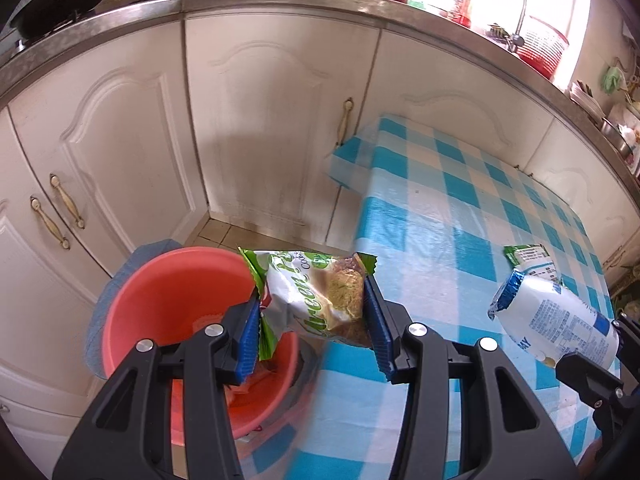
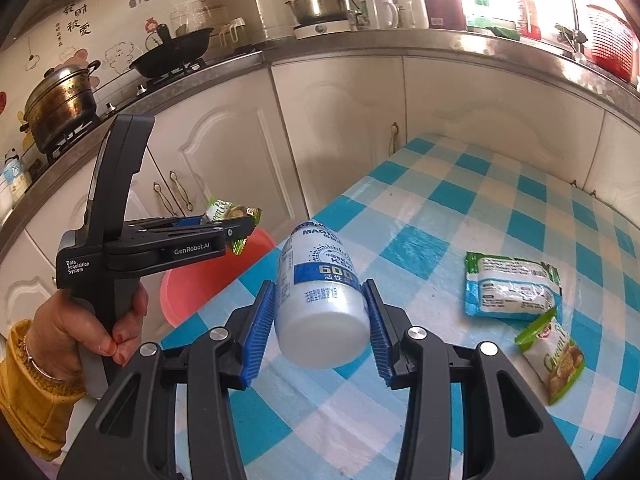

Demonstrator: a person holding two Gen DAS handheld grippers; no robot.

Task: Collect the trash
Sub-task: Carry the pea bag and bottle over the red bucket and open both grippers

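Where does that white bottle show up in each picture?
Left wrist view: white bottle at far right, held in the right gripper.
Right wrist view: bottle at centre, between the jaws.
Shared landmark: the red bucket beside the table.

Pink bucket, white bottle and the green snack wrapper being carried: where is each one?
Pink bucket (image 1: 168,292): left wrist view, inner wall.
White bottle (image 2: 320,300): right wrist view, side, between the pads.
Green snack wrapper (image 1: 316,296): left wrist view, printed front.
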